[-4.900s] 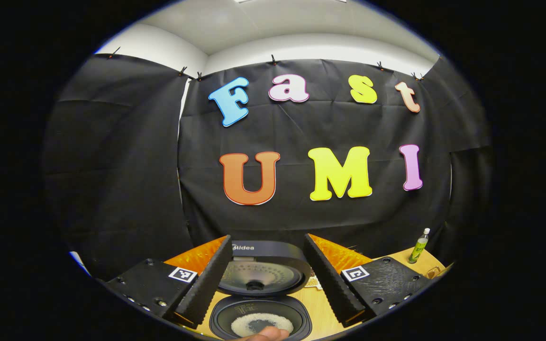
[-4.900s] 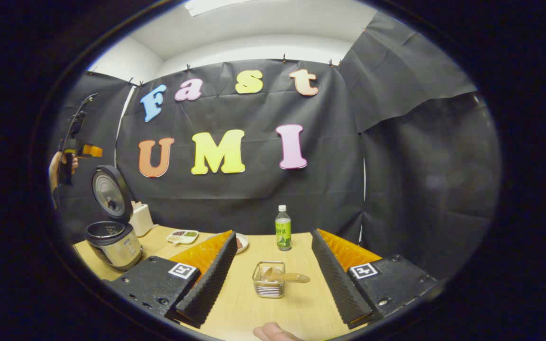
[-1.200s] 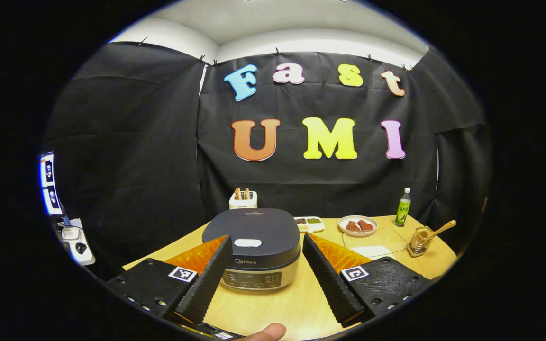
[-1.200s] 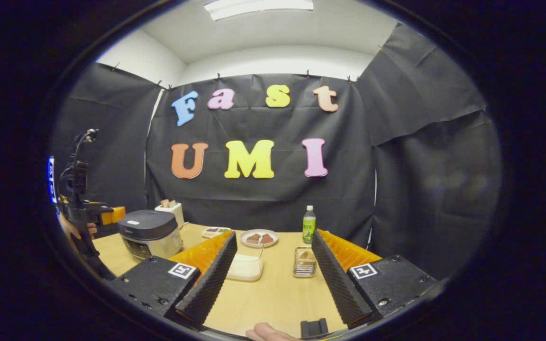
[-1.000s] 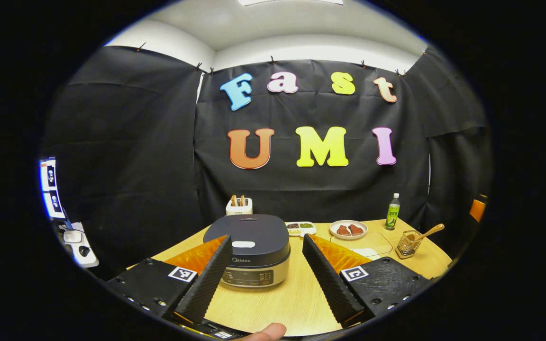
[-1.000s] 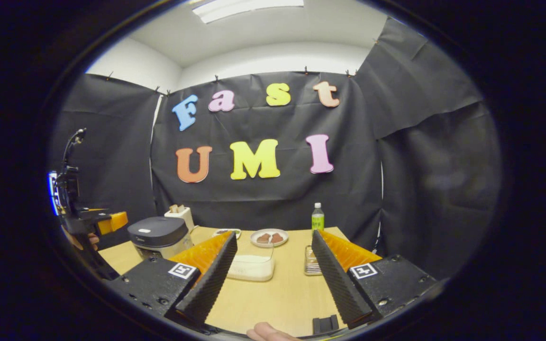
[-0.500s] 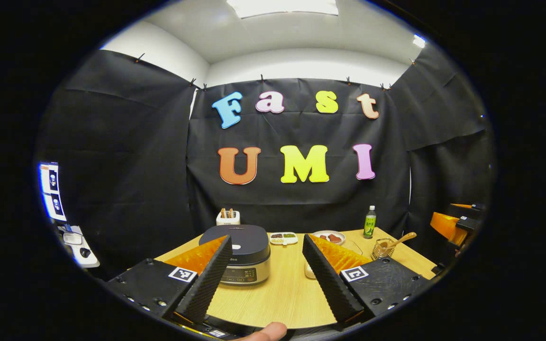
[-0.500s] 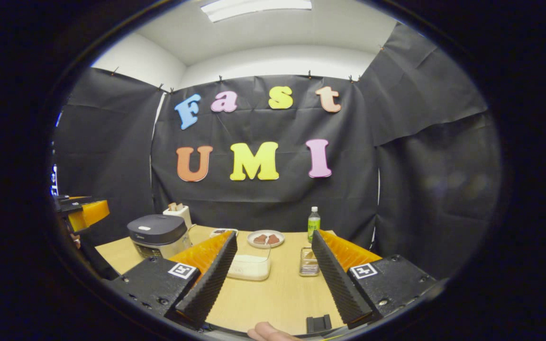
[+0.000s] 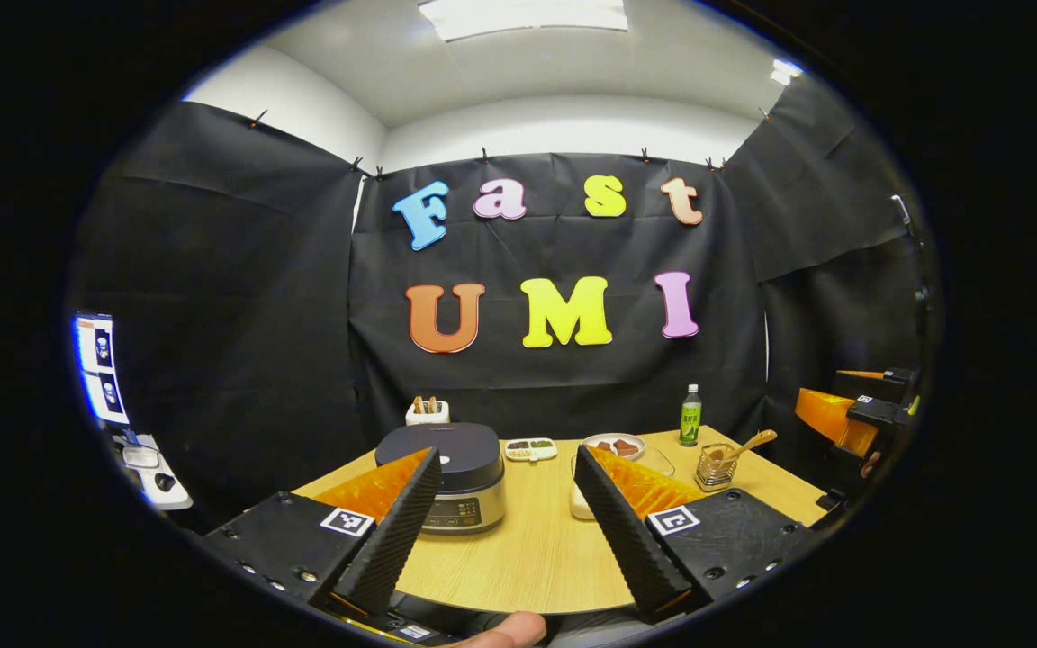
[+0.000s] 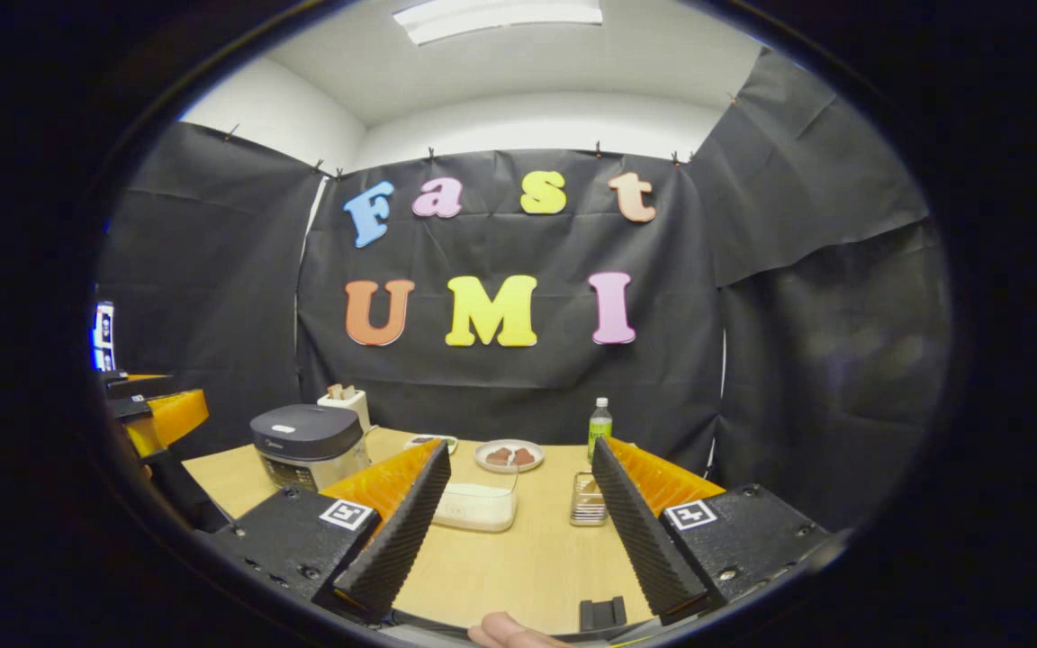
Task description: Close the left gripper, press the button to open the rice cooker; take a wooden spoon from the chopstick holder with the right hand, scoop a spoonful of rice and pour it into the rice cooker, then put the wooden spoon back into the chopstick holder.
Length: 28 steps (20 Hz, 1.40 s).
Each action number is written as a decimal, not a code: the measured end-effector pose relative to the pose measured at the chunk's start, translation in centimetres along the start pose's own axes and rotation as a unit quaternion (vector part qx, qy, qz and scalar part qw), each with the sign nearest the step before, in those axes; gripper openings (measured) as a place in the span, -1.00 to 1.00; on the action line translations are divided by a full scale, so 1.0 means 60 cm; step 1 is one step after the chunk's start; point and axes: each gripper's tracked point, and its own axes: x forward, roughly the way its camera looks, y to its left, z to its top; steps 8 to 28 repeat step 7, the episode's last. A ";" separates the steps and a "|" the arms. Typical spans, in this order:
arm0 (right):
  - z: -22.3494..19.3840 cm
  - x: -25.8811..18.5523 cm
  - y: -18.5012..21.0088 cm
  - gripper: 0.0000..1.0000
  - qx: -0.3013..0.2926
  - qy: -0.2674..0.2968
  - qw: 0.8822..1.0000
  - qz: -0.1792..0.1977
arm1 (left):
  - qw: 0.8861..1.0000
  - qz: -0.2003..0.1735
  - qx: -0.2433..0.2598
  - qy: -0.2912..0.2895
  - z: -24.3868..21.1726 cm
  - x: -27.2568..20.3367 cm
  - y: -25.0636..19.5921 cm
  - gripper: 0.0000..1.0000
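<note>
The dark-lidded rice cooker (image 9: 442,468) stands shut on the wooden table (image 9: 527,558), left of centre. A wooden spoon (image 9: 743,445) leans in the wire chopstick holder (image 9: 715,466) at the right. The clear box of rice (image 10: 478,508) sits mid-table, and the chopstick holder (image 10: 588,499) is beside my right finger. My left gripper (image 9: 507,468) is open and empty, back from the table's near edge. My right gripper (image 10: 520,468) is open and empty too. The rice cooker (image 10: 307,445) is at the left of the right gripper view.
A green bottle (image 9: 689,416), a plate of brown food (image 9: 613,445), a small divided tray (image 9: 529,447) and a white toaster (image 9: 428,411) line the table's back. The right gripper (image 9: 852,418) shows at the far right, the left gripper (image 10: 158,414) at the far left.
The cooker's lid, open 4.9 s ago, is shut. Over the last second both grippers have drawn back from the table, still open.
</note>
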 end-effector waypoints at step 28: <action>-0.001 -0.004 0.004 1.00 -0.010 -0.003 1.000 0.006 | 1.000 0.002 0.000 0.014 -0.015 0.008 0.004 0.90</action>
